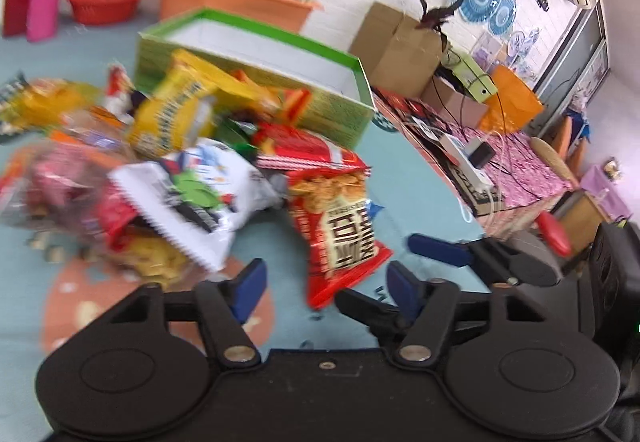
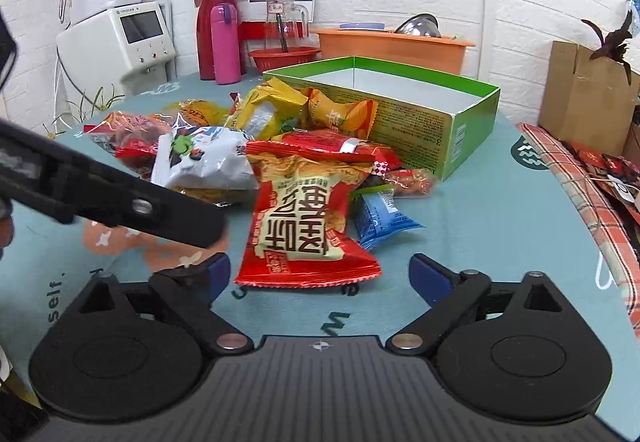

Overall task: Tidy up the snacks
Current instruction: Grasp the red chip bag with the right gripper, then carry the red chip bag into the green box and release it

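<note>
At centre frame, the red snack packet (image 2: 306,218) lies on the teal tablecloth (image 2: 500,242) before the snack pile (image 2: 224,146) and green box (image 2: 416,118). Right gripper (image 2: 320,274) and left gripper (image 1: 326,284): fingers apart, gripping nothing.

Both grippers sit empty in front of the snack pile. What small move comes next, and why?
Probably ease the right gripper forward around the red packet and close. Its jaws stand open, the packet lies nearest, straight ahead, and the green box behind the pile holds nothing visible.
</note>
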A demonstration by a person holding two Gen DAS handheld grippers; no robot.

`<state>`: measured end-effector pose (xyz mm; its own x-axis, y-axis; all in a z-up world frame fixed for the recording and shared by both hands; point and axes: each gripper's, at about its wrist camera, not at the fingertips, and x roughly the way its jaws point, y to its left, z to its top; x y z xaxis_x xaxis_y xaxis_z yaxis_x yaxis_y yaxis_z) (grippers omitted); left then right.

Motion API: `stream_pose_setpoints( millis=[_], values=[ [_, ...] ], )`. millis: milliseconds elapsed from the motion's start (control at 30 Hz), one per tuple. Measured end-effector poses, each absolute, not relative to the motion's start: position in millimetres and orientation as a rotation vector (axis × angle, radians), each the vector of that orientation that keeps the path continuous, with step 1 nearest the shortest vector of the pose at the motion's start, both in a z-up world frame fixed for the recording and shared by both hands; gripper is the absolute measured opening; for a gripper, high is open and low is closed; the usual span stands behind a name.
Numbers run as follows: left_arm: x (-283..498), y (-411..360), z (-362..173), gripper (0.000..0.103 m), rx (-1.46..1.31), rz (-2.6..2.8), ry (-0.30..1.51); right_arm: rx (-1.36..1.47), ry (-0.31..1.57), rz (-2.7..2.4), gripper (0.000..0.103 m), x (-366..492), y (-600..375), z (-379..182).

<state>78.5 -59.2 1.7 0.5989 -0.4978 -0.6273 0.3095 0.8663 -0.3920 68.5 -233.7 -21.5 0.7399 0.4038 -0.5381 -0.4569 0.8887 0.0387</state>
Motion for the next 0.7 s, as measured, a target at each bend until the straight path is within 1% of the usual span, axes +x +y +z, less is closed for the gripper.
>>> stream_pose_setpoints(
  millis=[200,267,300,333,367,400,467,533,700],
  values=[
    [108.8,-77.9,-4.8,0.073,-0.238,-0.467,0.807,-0.125,0.563,0.515,0.103,79.0,-228.7,-25.5],
    [118.2,-76.6,-11.9,0.069,-0.259,-0.474,0.837,-0.121,0.567,0.526,0.103,83.9,-225.6,-26.9],
    [120.7,-76.7,-14.7,0.068,-0.267,-0.477,0.848,-0.118,0.576,0.526,0.1,86.1,-223.8,-28.2],
    [120.9,-77.2,-16.2,0.066,-0.262,-0.471,0.845,-0.119,0.582,0.529,0.099,87.9,-221.4,-29.8],
    [118.2,-76.7,-15.3,0.062,-0.256,-0.478,0.84,-0.119,0.583,0.523,0.097,87.8,-219.7,-31.3],
    [115.4,-76.4,-14.2,0.058,-0.254,-0.485,0.841,-0.115,0.577,0.518,0.092,85.4,-219.1,-30.5],
    [108.7,-75.1,-11.6,0.057,-0.246,-0.494,0.838,-0.125,0.564,0.511,0.088,78.1,-219.2,-27.7],
    [101.7,-72.4,-6.9,0.057,-0.25,-0.503,0.833,-0.116,0.566,0.508,0.087,72.0,-220.4,-24.2],
    [80.5,-69.7,31.9,0.057,-0.206,-0.529,0.716,-0.133,0.489,0.507,0.086,52.1,-222.6,2.3]
  ],
)
